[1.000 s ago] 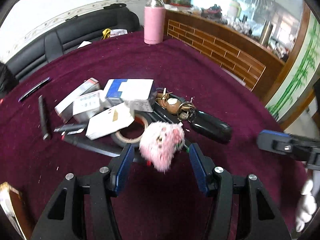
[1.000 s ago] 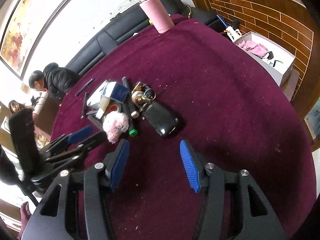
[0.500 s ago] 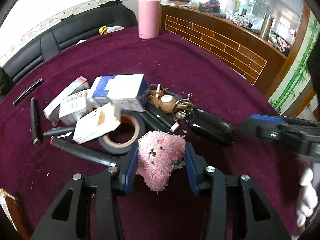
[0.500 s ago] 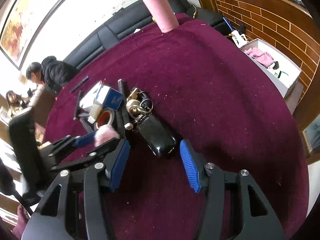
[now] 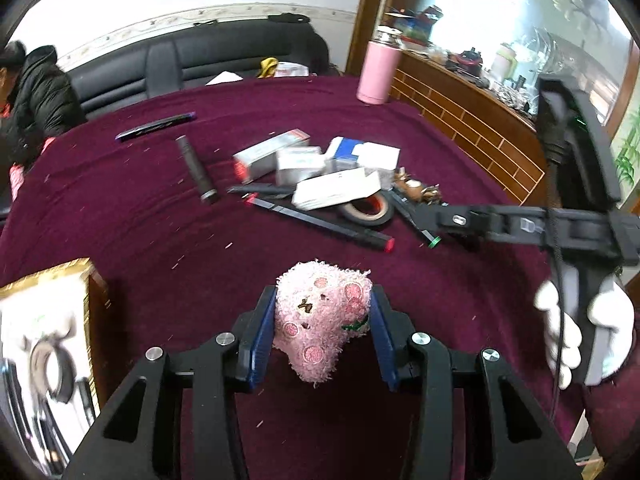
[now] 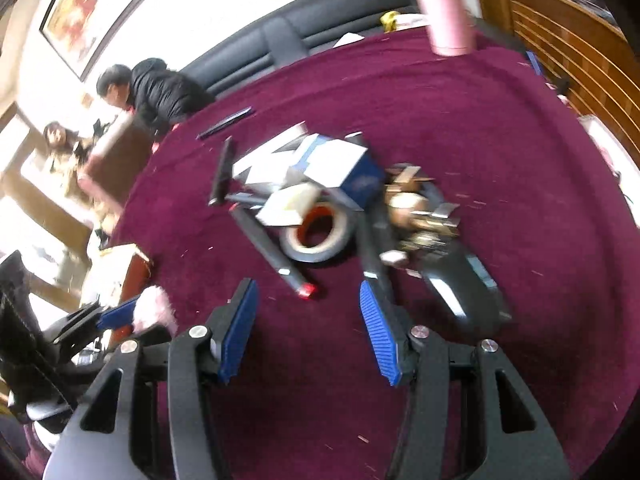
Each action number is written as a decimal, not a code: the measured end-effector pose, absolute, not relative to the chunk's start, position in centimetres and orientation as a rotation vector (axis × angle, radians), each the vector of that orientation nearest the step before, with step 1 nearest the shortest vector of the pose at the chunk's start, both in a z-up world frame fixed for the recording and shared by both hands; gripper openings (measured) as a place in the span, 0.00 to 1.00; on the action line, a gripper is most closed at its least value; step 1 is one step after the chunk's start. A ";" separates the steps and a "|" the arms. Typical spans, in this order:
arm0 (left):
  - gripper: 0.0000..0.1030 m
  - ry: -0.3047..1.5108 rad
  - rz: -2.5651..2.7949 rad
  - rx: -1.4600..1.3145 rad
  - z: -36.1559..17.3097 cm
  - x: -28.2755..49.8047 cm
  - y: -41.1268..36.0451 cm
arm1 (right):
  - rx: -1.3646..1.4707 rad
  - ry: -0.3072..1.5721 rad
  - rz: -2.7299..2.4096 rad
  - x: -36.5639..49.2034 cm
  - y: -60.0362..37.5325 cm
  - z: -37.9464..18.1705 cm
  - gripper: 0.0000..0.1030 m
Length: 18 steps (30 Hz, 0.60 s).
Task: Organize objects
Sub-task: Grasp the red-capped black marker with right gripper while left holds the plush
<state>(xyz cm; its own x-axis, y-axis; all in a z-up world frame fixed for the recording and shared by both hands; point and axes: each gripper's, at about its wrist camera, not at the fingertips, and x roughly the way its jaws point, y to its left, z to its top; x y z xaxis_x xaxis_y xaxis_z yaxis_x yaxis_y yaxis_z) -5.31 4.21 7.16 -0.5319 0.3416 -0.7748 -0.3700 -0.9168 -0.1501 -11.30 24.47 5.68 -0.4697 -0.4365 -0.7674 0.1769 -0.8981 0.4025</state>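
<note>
We hold the left gripper (image 5: 323, 328) clamped on a fluffy pink plush toy with darker pink spots (image 5: 322, 317), its blue-padded jaws having just been closing and now pressing the toy's two sides, so the toy hangs above the dark red velvet tablecloth (image 5: 120, 216) rather than lying on it. In the right wrist view the same toy (image 6: 154, 312) shows at the lower left, pinched between blue pads near a wooden, gold-edged box (image 6: 134, 276). Our right gripper (image 6: 310, 330) stands spread with nothing between its jaws, hovering just in front of the pile. A white-gloved hand (image 5: 560, 332) grips its black handle at the right edge of the left wrist view. The pile sits mid-table: several white and blue cardboard boxes (image 5: 320, 160), a roll of tape with a dark outer band (image 5: 366, 212), a long black marker with a red tip (image 5: 320, 222), and a black cylindrical pen (image 5: 196, 170) a little to the left. Beside the tape lies a bunch of keys with a brown fob (image 6: 416, 208) and a glossy black case (image 6: 464, 284), though motion blur there leaves the exact shape uncertain. A tall pink flask (image 5: 378, 68) stands upright at the far edge of the table.
</note>
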 end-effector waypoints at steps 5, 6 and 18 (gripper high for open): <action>0.37 -0.005 2.459 -1.249 6.6 -4.5 1.4 | 1.419 -0.090 -2.377 -12.0 19.1 4.7 0.50; 0.37 -0.012 2.462 -1.251 6.5 -4.4 1.2 | 1.426 -0.050 -2.388 -12.1 18.6 4.6 0.50; 0.37 -0.107 2.480 -1.270 6.2 -2.9 -2.3 | 1.549 0.202 -2.377 -17.0 12.6 2.3 0.45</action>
